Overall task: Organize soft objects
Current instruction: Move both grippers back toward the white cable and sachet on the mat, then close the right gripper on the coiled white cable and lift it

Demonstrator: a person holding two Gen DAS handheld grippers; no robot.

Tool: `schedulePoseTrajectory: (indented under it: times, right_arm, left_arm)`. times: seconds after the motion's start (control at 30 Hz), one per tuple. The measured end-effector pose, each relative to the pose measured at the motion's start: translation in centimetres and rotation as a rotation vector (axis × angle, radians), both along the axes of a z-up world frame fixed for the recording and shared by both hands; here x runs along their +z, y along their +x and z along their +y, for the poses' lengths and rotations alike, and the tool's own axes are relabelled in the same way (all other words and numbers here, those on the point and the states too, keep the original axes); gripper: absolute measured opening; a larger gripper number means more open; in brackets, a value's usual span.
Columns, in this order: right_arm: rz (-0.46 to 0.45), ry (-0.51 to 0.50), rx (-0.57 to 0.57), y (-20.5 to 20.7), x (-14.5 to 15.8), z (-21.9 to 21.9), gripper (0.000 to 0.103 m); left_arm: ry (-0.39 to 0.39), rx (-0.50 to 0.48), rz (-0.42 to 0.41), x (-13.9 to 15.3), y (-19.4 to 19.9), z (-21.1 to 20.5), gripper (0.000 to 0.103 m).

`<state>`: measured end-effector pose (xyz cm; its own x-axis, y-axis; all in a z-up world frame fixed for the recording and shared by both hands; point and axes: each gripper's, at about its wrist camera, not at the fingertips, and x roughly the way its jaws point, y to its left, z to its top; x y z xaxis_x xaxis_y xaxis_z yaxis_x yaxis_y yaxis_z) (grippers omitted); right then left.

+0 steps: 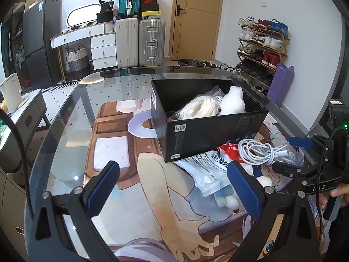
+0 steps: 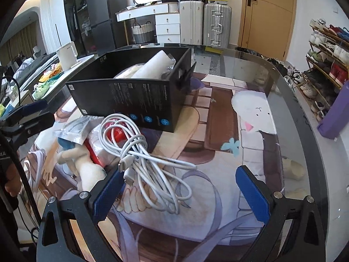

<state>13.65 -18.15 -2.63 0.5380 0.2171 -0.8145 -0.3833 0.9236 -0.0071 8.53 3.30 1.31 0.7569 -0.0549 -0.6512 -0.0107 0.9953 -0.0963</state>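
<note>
An open black box (image 1: pixel 207 118) stands on the glass table (image 1: pixel 65 113); inside lie a bagged white coil (image 1: pixel 199 109) and white foam (image 1: pixel 232 102). By its near right corner is a pile: a white cable (image 1: pixel 259 152) on top, a red packet (image 1: pixel 229 150), a printed white bag (image 1: pixel 207 170) and a plush toy (image 1: pixel 226 198). My left gripper (image 1: pixel 174 187) is open and holds nothing, its right finger over the pile's edge. My right gripper (image 2: pixel 180 194) is open, and the cable (image 2: pixel 144 152) lies between its fingers, close to the left one. The plush toy (image 2: pixel 87 168) sits left of it.
The box (image 2: pixel 130 96) stands just beyond the pile. A printed mat shows under the glass. The table edge (image 2: pixel 290 100) curves on the right, with a purple bag (image 2: pixel 333 113) and a shoe rack (image 1: pixel 261 43) beyond. A white kettle (image 1: pixel 11 91) sits on a side cabinet at left.
</note>
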Motion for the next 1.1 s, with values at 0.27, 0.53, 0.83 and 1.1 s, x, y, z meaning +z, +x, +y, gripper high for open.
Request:
schedulePoseTrajectory:
  times: [0.27, 0.53, 0.83, 1.1]
  right_arm:
    - [-0.020, -0.024, -0.047, 0.3, 0.3, -1.2, 0.102]
    - [0.012, 0.079, -0.052, 0.5, 0.0, -0.8, 0.102]
    - [0.044, 0.067, -0.058, 1.1, -1.4, 0.6, 0.102]
    - [0.048, 0.091, -0.069, 1.5, -1.5, 0.6, 0.095]
  left_arm:
    - [0.001, -0.001, 0.002, 0.0, -0.1, 0.0, 0.100]
    - [0.003, -0.009, 0.009, -0.2, 0.0, -0.2, 0.100]
    - [0.001, -0.013, 0.021, -0.6, 0.2, -0.2, 0.100]
    - [0.004, -0.019, 0.025, -0.7, 0.1, -0.4, 0.100]
